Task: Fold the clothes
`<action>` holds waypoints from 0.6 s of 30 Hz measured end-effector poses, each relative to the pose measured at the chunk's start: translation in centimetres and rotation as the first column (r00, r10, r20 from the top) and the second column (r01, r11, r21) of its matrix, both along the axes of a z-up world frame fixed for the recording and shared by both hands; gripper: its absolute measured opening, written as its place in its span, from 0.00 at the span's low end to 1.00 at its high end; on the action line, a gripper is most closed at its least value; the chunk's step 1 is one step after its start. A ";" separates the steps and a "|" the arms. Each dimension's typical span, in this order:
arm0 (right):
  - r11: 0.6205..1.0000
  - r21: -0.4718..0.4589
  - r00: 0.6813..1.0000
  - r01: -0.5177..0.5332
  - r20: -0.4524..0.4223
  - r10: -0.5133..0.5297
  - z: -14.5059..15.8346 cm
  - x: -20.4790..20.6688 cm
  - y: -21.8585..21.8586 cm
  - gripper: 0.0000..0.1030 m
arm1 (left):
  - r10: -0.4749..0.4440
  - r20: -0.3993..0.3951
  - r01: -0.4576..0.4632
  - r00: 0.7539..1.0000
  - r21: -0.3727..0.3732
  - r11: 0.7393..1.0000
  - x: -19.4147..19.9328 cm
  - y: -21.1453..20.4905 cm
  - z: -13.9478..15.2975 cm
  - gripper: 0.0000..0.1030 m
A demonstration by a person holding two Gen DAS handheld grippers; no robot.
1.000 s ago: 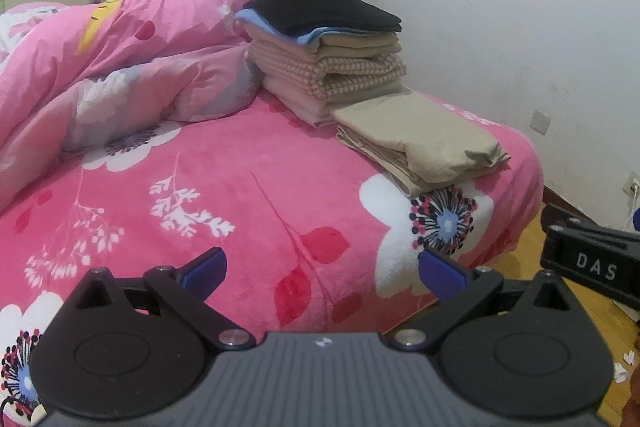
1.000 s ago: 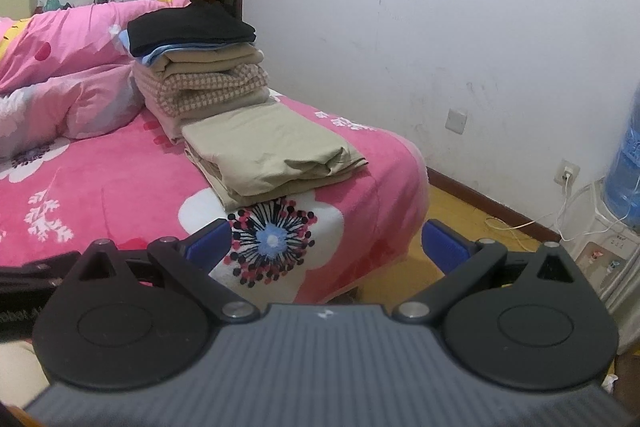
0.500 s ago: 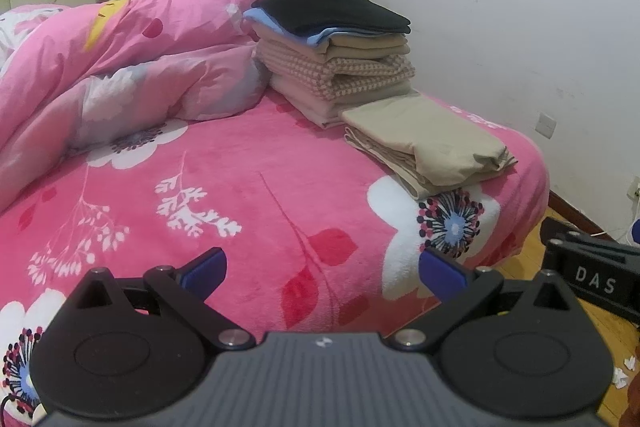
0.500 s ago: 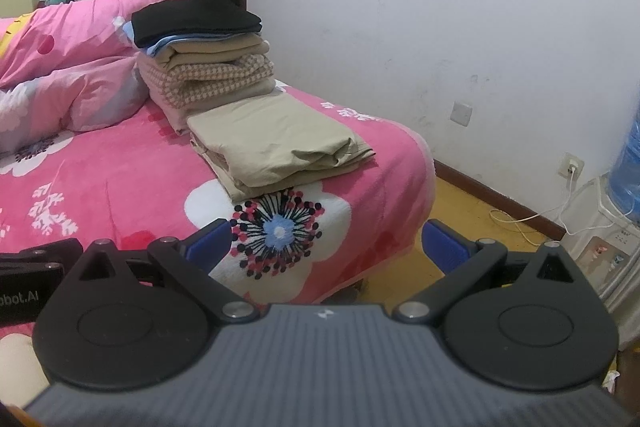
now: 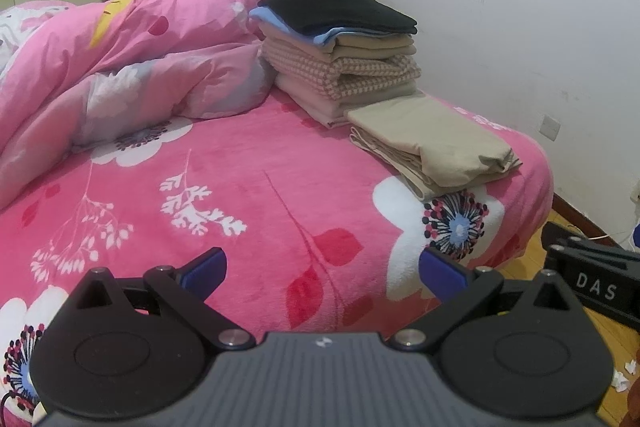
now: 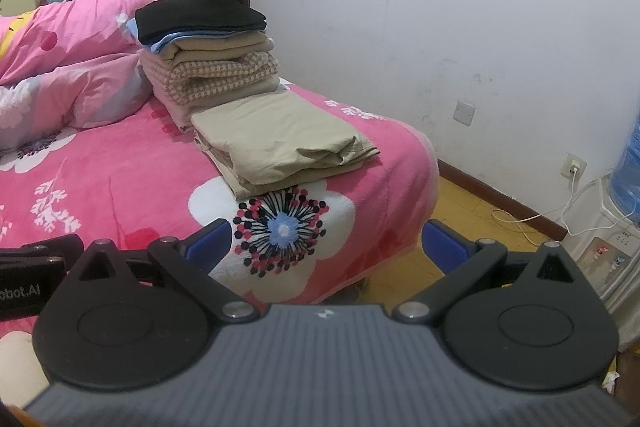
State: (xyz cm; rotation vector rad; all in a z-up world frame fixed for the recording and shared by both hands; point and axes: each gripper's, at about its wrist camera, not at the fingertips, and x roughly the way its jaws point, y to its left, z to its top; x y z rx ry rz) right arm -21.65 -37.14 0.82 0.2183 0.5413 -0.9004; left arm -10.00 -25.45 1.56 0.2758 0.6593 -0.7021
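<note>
With both the left gripper and right gripper hanging empty, jaws wide open, over the pink floral bed, the folded beige cloth beside the tall stack of folded clothes probably just needs lifting squarely by both near corners onto it.

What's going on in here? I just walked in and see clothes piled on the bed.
A person is folding clothes with two handheld tools. Right now the left tool and right tool are both open and hold nothing, hovering near the bed's edge. A folded beige garment lies on the pink floral blanket, touching a tall stack of folded clothes topped by a black one. No unfolded clothing is in view.
</note>
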 end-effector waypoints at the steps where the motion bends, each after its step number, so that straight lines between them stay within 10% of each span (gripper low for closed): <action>1: 1.000 0.000 1.000 -0.001 -0.002 0.001 0.0 0.0 0.1 0.99 | 0.001 0.002 -0.001 1.000 0.000 1.000 0.0 0.0 0.0 1.00; 18: 1.000 0.002 1.000 -0.006 -0.003 0.006 0.1 0.2 0.4 0.99 | 0.007 -0.002 -0.007 1.000 -0.005 1.000 0.2 0.3 0.1 1.00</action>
